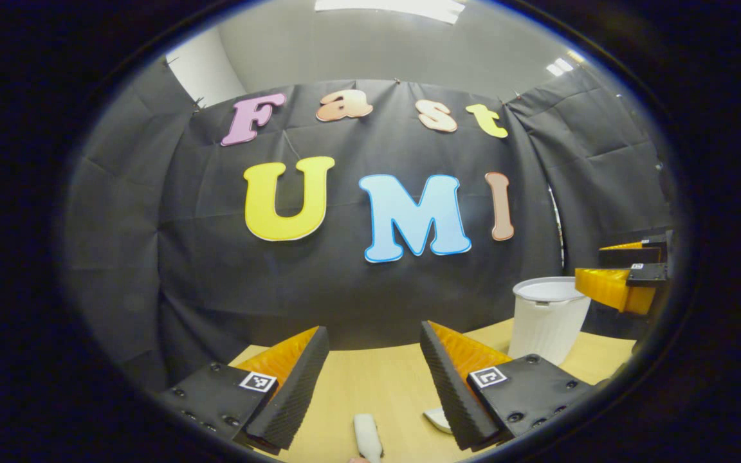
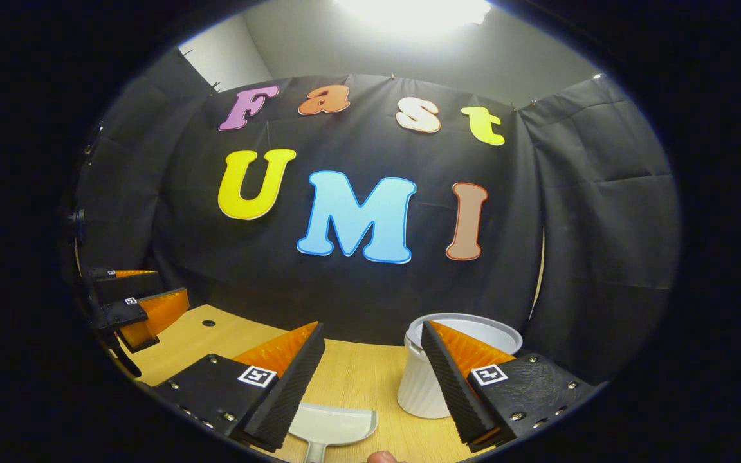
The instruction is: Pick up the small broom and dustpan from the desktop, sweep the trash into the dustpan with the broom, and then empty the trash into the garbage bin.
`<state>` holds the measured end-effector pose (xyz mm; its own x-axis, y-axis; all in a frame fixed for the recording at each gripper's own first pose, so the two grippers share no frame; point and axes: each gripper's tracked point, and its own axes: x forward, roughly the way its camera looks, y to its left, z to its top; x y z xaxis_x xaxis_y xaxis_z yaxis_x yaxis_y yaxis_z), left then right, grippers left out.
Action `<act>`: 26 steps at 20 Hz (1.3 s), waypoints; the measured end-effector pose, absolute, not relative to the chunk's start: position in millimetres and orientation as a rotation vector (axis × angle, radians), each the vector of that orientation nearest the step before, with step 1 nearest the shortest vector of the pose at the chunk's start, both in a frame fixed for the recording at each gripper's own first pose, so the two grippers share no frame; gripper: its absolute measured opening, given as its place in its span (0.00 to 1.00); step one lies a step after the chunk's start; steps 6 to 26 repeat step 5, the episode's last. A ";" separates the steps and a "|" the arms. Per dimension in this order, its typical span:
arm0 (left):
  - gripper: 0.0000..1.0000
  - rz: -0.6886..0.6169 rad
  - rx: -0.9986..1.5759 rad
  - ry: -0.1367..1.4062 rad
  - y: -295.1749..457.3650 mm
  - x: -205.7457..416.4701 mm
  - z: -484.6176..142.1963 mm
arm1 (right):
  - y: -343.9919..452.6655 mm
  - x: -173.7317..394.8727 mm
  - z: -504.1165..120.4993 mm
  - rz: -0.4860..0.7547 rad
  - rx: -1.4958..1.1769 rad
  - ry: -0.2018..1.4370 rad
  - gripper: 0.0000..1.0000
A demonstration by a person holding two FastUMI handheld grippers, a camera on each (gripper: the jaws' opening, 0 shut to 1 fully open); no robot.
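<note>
In the right gripper view a pale grey dustpan (image 2: pixel 332 424) lies flat on the wooden desktop (image 2: pixel 357 379), just below and between the fingers of my open right gripper (image 2: pixel 372 326). A white ribbed garbage bin (image 2: pixel 425 386) stands right behind that gripper's right finger. In the left gripper view my left gripper (image 1: pixel 374 329) is open above the desk. Under it lies a small white rounded piece (image 1: pixel 368 437), either a handle or trash. A second white bit (image 1: pixel 438 419) peeks out beside the right finger. The bin (image 1: pixel 547 318) stands to the right.
Black cloth walls close the booth behind the desk. The right gripper (image 1: pixel 605 267) hangs beyond the bin in the left gripper view. The left gripper (image 2: pixel 152 290) sits at the far left of the right gripper view. A small hole (image 2: pixel 208 323) marks the desktop.
</note>
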<state>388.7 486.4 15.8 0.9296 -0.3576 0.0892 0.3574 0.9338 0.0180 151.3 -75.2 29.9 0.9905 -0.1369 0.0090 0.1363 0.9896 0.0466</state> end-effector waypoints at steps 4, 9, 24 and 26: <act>0.96 -0.365 -0.001 -0.077 481.7 388.0 16.5 | -93.1 143.0 30.3 -0.150 0.060 -0.009 0.94; 0.96 -0.360 -0.007 -0.074 478.7 387.4 17.0 | -98.9 140.7 29.3 -0.152 0.061 -0.008 0.94; 0.96 -0.360 -0.007 -0.074 478.7 387.4 17.0 | -98.9 140.7 29.3 -0.152 0.061 -0.008 0.94; 0.96 -0.360 -0.007 -0.074 478.7 387.4 17.0 | -98.9 140.7 29.3 -0.152 0.061 -0.008 0.94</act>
